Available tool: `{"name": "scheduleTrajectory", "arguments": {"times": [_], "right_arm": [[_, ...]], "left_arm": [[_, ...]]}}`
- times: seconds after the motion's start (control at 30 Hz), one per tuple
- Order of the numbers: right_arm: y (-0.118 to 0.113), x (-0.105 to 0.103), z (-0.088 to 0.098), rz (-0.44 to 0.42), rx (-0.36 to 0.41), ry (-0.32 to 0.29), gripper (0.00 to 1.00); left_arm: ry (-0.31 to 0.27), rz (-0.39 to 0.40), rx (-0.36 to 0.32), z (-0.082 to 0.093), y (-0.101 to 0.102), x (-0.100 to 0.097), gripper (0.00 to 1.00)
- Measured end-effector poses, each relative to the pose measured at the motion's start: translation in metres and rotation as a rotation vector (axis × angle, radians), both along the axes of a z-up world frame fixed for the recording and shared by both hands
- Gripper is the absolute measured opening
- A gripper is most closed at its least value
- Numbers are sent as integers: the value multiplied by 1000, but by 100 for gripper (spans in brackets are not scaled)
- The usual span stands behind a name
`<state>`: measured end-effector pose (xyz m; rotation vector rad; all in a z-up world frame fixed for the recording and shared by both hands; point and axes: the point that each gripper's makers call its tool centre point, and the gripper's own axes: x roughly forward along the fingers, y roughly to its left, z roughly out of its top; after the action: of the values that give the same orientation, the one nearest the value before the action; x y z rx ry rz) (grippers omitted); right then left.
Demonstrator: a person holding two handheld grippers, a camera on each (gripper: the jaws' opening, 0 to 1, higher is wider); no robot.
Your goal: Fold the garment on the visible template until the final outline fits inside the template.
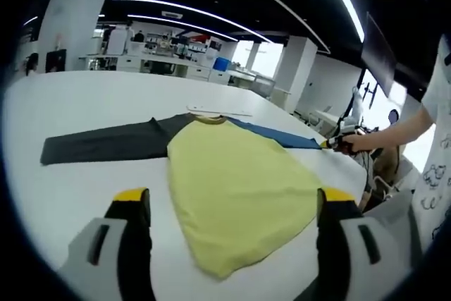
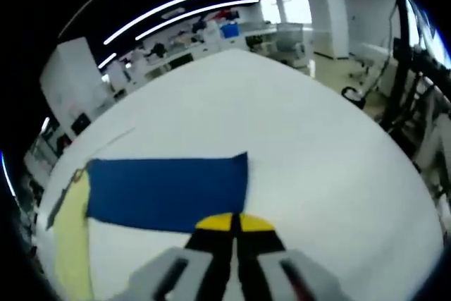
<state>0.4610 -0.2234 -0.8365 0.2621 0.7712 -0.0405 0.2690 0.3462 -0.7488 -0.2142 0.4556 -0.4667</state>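
- Surface: a broad white bench (image 1: 84, 188) with a smooth matt top carries a long-sleeved cloth garment with a pale yellow body (image 1: 236, 199), laid flat with its hem toward the left gripper view's camera and its collar away from it.
- Sleeves: a dark grey sleeve (image 1: 106, 142) stretches flat across the bench to the left in the left gripper view; a blue sleeve (image 2: 165, 192) stretches to the other side and lies flat in the right gripper view, with the yellow body at its left end.
- A thin pale strip (image 1: 218, 111) lies on the bench just beyond the collar; what it is cannot be told.
- Left claw (image 1: 236, 206): its black, yellow-tipped jaws stand wide apart and hold nothing, one on each side of the yellow body near the hem.
- Right claw (image 2: 235, 225): its yellow-tipped jaws are pressed together at the near edge of the blue sleeve close to the cuff; in the left gripper view this claw sits at the far end of the sleeve, held by a person's hand (image 1: 363, 142).
- Room: an open laboratory hall with a black ceiling crossed by long curved light strips (image 1: 183, 8), white pillars (image 1: 74, 15), and further white benches with equipment (image 1: 169, 54) behind.
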Motion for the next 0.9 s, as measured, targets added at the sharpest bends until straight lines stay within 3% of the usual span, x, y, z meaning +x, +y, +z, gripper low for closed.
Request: {"name": "scheduleTrajectory", "arguments": {"times": [0.3, 0.47, 0.67, 0.7, 0.8, 0.83, 0.9], "right_arm": [[-5, 19, 24, 11, -10, -64, 0], [17, 35, 54, 86, 30, -150, 0], [70, 54, 87, 213, 54, -210, 0], [90, 59, 96, 247, 64, -227, 0], [114, 67, 104, 296, 83, -241, 0], [135, 65, 109, 330, 88, -247, 0], [155, 66, 113, 363, 94, -252, 0]], "left_arm": [[1, -14, 16, 0, 0, 3, 94], [-4, -20, 16, 1, 2, 6, 94], [-8, -44, 54, 0, 1, 6, 93], [-6, -50, 61, -1, 0, 5, 93], [-3, -58, 72, -3, 1, 4, 93], [-4, -61, 79, -4, 0, 3, 93], [-2, -69, 89, -4, -2, 0, 93]]}}
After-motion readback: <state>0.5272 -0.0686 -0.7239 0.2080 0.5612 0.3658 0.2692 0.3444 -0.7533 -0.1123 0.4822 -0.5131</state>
